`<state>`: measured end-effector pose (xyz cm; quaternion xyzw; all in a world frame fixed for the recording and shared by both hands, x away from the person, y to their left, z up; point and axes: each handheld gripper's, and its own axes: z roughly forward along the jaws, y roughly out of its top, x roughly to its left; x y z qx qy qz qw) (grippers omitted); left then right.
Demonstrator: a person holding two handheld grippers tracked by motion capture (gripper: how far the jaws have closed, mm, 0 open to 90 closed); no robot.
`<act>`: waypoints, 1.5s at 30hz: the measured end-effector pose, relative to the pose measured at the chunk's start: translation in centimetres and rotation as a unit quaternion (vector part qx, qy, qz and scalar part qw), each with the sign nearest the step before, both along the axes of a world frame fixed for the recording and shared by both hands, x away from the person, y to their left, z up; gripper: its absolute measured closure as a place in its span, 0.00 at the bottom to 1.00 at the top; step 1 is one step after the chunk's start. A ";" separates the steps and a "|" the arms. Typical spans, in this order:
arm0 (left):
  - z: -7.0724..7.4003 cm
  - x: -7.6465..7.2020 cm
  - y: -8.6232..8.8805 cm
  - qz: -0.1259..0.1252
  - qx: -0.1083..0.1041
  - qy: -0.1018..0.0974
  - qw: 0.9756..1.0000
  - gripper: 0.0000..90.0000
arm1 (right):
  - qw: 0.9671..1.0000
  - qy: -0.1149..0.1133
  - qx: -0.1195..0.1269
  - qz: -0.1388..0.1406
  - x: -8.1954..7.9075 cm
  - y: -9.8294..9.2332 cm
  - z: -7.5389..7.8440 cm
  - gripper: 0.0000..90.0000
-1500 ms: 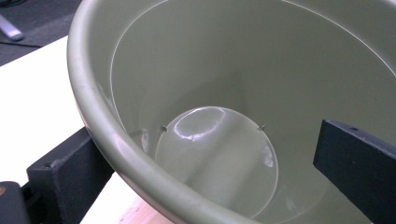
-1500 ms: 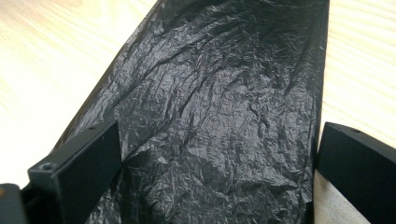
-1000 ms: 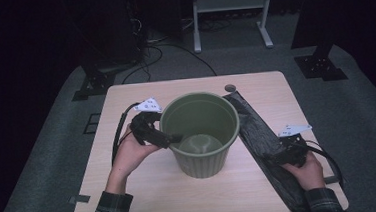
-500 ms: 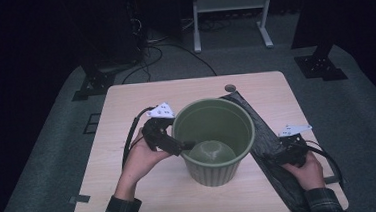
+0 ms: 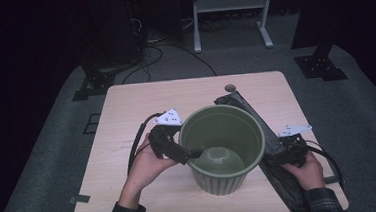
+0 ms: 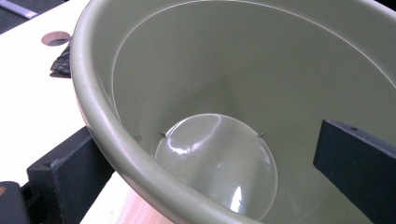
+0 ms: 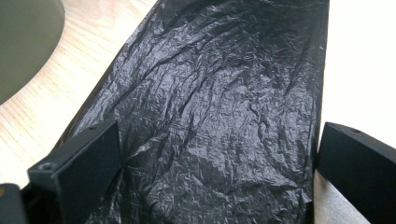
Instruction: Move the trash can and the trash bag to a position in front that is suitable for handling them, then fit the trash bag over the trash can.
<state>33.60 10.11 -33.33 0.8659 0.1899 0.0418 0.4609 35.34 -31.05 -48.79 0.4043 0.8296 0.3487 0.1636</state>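
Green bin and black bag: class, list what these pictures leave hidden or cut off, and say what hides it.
- High view: the black bag partly lies behind the green bin; the bin's wall hides how far it runs.
- Left gripper view: the picture's edges cut off the bin's rim.
- Right gripper view: the bag's ends are cut off, so its opening cannot be found.
- High view: the right claw is dark against the bag; its grip is unclear.

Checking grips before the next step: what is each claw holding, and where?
The left claw straddles the green bin at its rim. The right claw is open over the black bag, holding nothing.
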 end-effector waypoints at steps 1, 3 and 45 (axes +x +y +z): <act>0.0 0.0 0.0 0.001 -0.003 -0.003 1.000 0.00 | 1.000 0.000 0.000 0.000 0.0 0.0 0.0 0.00; 0.1 0.2 0.2 0.006 -0.010 -0.003 1.000 0.00 | 1.000 0.000 0.000 0.000 0.0 0.0 0.0 0.00; -9.8 -3.6 10.6 0.111 0.007 -0.013 0.994 0.00 | 1.000 -0.002 -0.001 -0.010 -0.1 -0.1 0.0 0.00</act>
